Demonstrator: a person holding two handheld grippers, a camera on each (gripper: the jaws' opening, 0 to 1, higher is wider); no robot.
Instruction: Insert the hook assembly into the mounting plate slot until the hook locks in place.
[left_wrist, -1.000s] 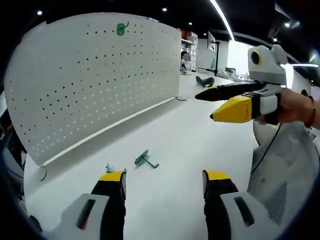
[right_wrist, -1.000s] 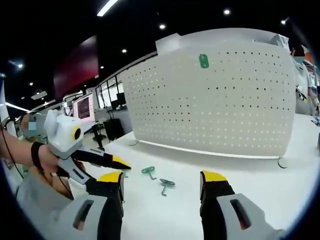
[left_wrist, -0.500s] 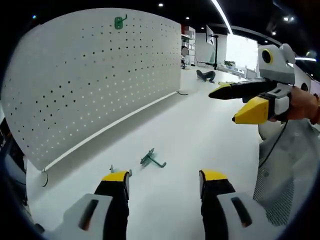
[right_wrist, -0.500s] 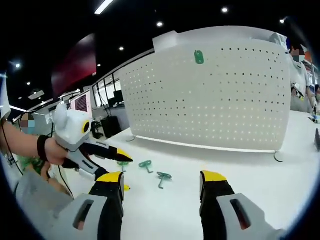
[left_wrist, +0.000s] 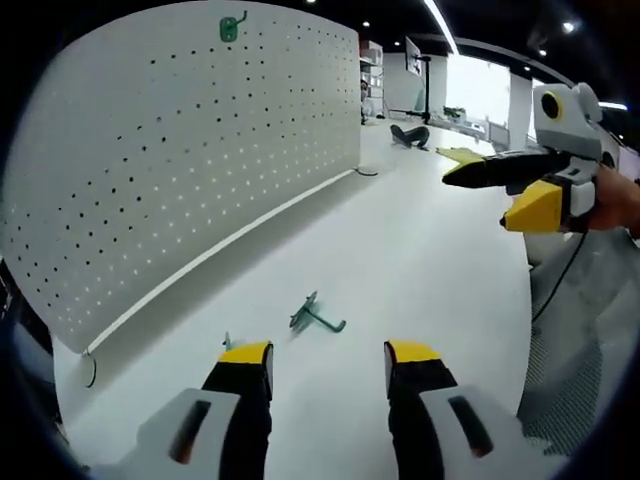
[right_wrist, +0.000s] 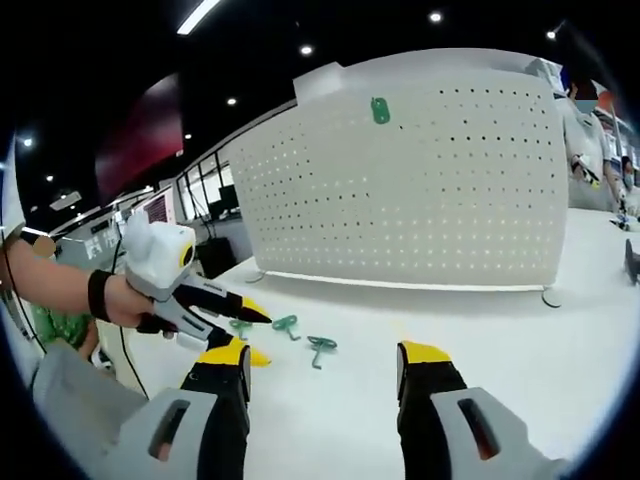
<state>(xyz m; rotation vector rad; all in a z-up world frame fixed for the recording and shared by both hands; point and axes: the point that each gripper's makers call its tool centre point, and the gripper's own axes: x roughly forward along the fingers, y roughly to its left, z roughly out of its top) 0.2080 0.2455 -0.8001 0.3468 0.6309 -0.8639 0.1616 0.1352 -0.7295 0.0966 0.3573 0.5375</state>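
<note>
So here's the setup: the pegboard mounting plate (left_wrist: 180, 150) stands upright on the white surface (left_wrist: 420, 270), filling the upper left of the left gripper view, which makes sense since hooks have to go in from the front. One green hook (left_wrist: 232, 27) already sits in a hole near the board's top edge; it shows near the top center in the right gripper view too (right_wrist: 380, 109).

The loose hook assemblies are lying flat on the surface, apart from the board. One hook assembly (left_wrist: 315, 318) lies just above the left hand-held gripper (left_wrist: 330, 365) in its view. In the right gripper view, two more (right_wrist: 321, 347) (right_wrist: 286, 323) sit at center-left, near the left hand-held gripper's tips.

The left hand-held gripper's jaws are spread with nothing between them, angled down toward the hooks, so I'd guess a pickup is coming. The right hand-held gripper (right_wrist: 322, 362) is also spread and empty, held off to the side in the upper right of the left gripper view (left_wrist: 490, 185), probably waiting out of the way.
</note>
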